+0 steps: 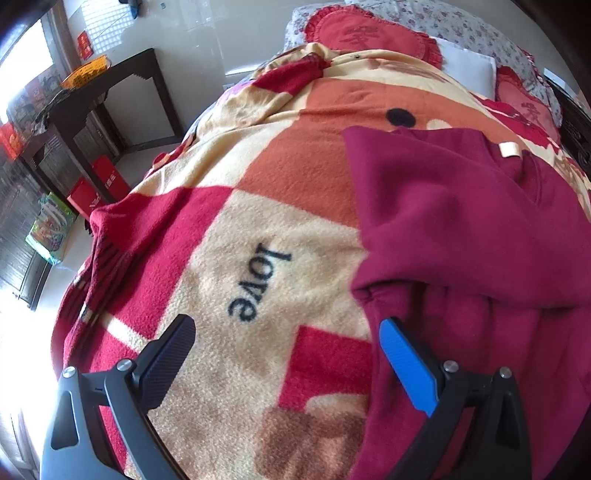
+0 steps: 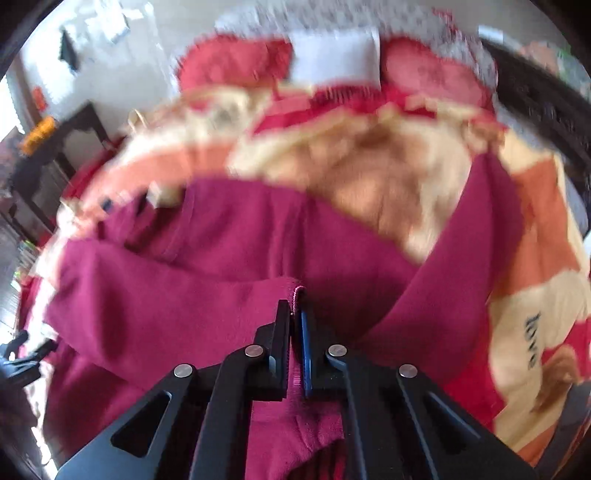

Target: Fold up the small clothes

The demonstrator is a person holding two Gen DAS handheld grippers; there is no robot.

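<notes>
A maroon fleece garment lies on a patterned blanket on a bed, with a white neck label at its far end. My left gripper is open and empty above the blanket, its blue finger over the garment's left edge. In the right wrist view, which is blurred by motion, my right gripper is shut on a hemmed edge of the maroon garment and holds that edge lifted over the rest of the cloth.
Red heart cushions and a white pillow lie at the head of the bed. A dark wooden table stands left of the bed, with red boxes and a bright bag on the floor.
</notes>
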